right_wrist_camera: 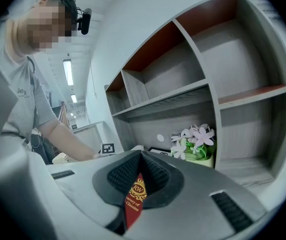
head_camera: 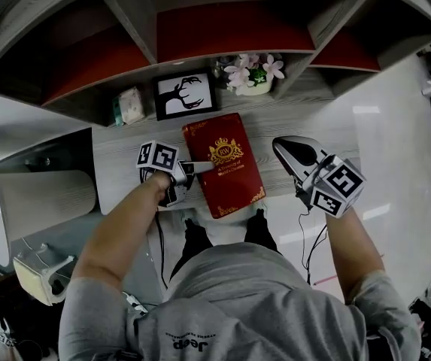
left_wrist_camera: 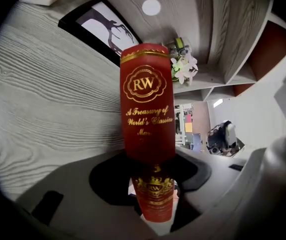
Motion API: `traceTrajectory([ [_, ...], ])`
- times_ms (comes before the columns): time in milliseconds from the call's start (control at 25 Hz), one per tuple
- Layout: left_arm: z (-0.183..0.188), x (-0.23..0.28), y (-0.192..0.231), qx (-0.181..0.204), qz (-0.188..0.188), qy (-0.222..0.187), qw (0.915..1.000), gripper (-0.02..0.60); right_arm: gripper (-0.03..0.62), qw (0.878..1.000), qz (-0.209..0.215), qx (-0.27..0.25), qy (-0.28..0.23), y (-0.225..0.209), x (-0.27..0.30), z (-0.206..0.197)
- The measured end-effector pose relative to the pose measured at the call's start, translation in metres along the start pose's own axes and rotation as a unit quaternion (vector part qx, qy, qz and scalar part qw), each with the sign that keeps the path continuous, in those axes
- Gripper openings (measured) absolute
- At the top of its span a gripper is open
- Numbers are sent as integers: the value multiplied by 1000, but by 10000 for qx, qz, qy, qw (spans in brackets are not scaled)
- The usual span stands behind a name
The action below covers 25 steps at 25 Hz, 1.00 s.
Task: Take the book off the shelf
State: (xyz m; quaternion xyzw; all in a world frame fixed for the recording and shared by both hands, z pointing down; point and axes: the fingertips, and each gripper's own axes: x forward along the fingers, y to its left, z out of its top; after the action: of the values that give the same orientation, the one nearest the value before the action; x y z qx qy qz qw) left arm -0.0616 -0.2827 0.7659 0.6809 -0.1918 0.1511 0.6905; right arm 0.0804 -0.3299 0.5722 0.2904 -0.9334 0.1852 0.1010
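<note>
The red book point(head_camera: 224, 164) sits at the centre of the head view, flat over the wood-grain counter point(head_camera: 121, 156), just below the framed deer picture point(head_camera: 185, 95) and the potted flowers point(head_camera: 254, 74). The left gripper point(head_camera: 200, 167) clamps the book's left edge between its jaws. The right gripper point(head_camera: 284, 147) hangs at the right, apart from the book, with its jaws together and empty.

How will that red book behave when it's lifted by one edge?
The red book likely stays stiff: its cover looks flat and hardbound. Held at one edge by the left gripper, it may tilt or twist. Its glossy cover could slip.
</note>
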Motion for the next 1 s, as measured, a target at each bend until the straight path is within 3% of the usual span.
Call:
traceTrajectory([
  [360,5,4,7,-101,423,150,9989,238,21,9998,140,145,59,12,5,-12],
  [720,7,2,28,-79,1147,130,9933,304,21,9996,209,169,93,16,8,-14],
  [800,11,-4,43,146,1680,76,9856,319,21,9996,219,171,99,16,8,-14],
  [880,16,-10,55,603,2294,16,9715,342,21,9995,233,180,112,17,8,-14],
  [1000,21,-10,52,1227,2776,-114,9528,357,21,9994,246,208,117,19,8,-16],
])
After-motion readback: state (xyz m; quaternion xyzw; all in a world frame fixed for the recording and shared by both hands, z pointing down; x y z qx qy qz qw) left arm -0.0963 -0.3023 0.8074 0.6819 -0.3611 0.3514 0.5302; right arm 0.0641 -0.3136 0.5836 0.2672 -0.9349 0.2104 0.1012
